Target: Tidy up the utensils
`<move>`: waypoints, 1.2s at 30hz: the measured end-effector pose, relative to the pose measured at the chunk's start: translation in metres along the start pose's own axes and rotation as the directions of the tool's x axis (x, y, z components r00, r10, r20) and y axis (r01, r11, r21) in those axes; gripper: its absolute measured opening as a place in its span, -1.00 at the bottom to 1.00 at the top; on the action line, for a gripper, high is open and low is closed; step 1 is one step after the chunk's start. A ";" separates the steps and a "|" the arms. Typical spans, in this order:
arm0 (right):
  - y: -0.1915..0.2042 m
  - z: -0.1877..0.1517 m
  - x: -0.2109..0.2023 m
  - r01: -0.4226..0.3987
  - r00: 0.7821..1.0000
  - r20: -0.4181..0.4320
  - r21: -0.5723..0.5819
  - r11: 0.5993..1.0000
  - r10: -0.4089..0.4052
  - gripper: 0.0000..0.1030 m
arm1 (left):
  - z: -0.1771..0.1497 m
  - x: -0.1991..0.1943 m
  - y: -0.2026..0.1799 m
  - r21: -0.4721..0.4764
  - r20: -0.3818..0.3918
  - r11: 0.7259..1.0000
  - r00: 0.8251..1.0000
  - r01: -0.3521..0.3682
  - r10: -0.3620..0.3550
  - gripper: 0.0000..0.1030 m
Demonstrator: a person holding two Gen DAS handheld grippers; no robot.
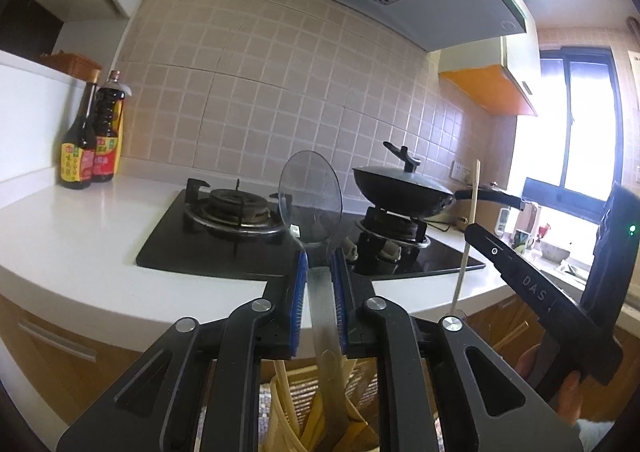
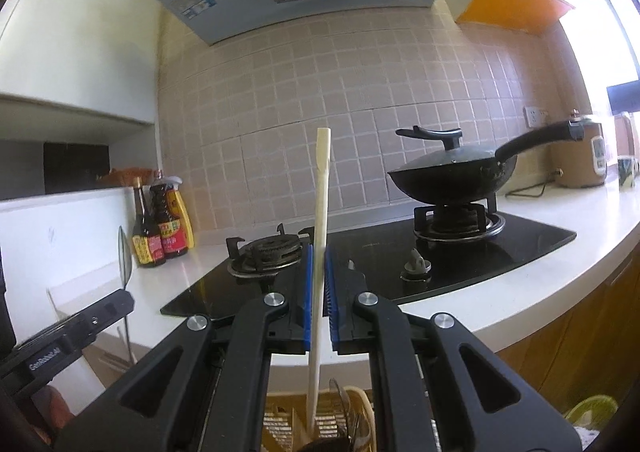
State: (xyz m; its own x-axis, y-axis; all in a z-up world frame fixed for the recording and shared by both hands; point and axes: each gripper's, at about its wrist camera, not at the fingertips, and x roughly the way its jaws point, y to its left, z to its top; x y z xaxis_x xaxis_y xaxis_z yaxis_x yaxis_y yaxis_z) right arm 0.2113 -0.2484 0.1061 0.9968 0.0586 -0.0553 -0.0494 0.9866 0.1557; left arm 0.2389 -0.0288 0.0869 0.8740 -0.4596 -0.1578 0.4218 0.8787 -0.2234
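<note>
1. Two grippers are up in front of the stove, and I've got something clamped in each.
2. On my left gripper, the blue pads are pinched on the flat handle of a clear, smoky plastic spoon, its round bowl standing upright above the fingertips.
3. That spoon's handle runs down between the fingers into a pale woven bamboo utensil basket right below.
4. My right gripper is squeezed on a cream-coloured, flat, stick-like utensil; it stands nearly upright, leaning slightly.
5. Its lower end drops into the same sort of yellow basket under the fingers, though I can't quite tell whether it touches bottom.
6. From the left view I can see the right gripper just beside mine, with the cream stick rising from it.
7. Behind both sits the black glass gas hob on a white countertop.
8. A black lidded wok sits on the right burner.
9. Two dark sauce bottles stand at the far left, against the wall.
</note>
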 end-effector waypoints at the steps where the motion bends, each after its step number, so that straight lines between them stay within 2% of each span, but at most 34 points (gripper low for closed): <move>1: 0.000 0.000 -0.002 -0.009 1.000 -0.010 -0.003 1.000 0.008 -0.74 | -0.001 -0.001 0.000 -0.003 -0.007 1.000 1.000 0.000 0.000 -0.50; 3: -0.003 0.001 -0.011 -0.025 0.999 -0.024 0.007 1.000 0.025 -0.45 | -0.002 -0.005 0.001 -0.010 -0.015 1.000 1.000 -0.008 0.007 -0.52; 6: -0.008 0.004 -0.031 -0.029 0.999 -0.031 0.022 0.999 0.030 -0.17 | 0.000 -0.017 0.005 -0.040 -0.009 0.999 1.000 -0.003 0.002 -0.30; 7: -0.010 0.005 -0.037 -0.034 0.999 -0.033 0.027 0.999 0.035 -0.16 | 0.001 -0.023 0.006 -0.050 -0.005 0.999 1.000 -0.003 0.003 -0.19; 10: -0.015 0.004 -0.063 -0.038 0.997 -0.060 0.022 0.999 0.039 -0.07 | 0.002 -0.041 0.005 -0.071 -0.017 0.997 1.000 0.004 -0.006 -0.07; 12: -0.016 0.000 -0.076 -0.033 0.997 -0.076 0.014 0.999 0.034 0.06 | 0.000 -0.056 0.001 -0.071 -0.026 0.997 1.000 -0.002 0.001 0.03; 14: -0.016 -0.009 -0.090 -0.028 0.994 -0.106 0.003 1.000 0.028 0.21 | -0.004 -0.068 -0.004 -0.072 -0.029 0.997 1.000 -0.002 0.000 0.21; 19: -0.014 -0.033 -0.112 -0.026 0.981 -0.194 -0.001 1.000 0.025 0.24 | -0.019 -0.095 -0.021 -0.083 -0.047 0.997 0.999 -0.003 -0.001 0.36; 22: -0.014 -0.047 -0.122 -0.024 0.972 -0.233 0.011 1.000 0.026 0.39 | -0.032 -0.107 -0.034 -0.071 -0.057 0.997 0.998 -0.025 0.021 0.45; 26: -0.013 -0.066 -0.135 -0.010 0.966 -0.258 -0.004 1.000 0.008 0.50 | -0.054 -0.118 -0.048 -0.045 -0.073 0.996 0.994 -0.082 0.079 0.53; 31: -0.017 -0.089 -0.147 0.029 0.966 -0.255 -0.022 0.999 -0.034 0.68 | -0.094 -0.130 -0.059 -0.038 -0.116 0.981 0.976 -0.190 0.184 0.57; 33: -0.019 -0.097 -0.152 0.052 0.973 -0.225 -0.025 0.998 -0.056 0.79 | -0.109 -0.133 -0.062 -0.016 -0.103 0.966 0.961 -0.258 0.255 0.61; 36: -0.025 -0.103 -0.152 0.062 0.974 -0.216 -0.015 0.998 -0.063 0.82 | -0.127 -0.136 -0.068 0.050 -0.047 0.927 0.926 -0.372 0.374 0.68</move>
State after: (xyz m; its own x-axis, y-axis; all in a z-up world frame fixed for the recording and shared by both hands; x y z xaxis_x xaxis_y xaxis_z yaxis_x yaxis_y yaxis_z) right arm 0.0545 -0.2663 0.0092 0.9607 0.0274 -0.2763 0.0112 0.9905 0.1373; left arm 0.0606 -0.0426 0.0013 0.9560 -0.1030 -0.2746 0.0782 0.9919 -0.1000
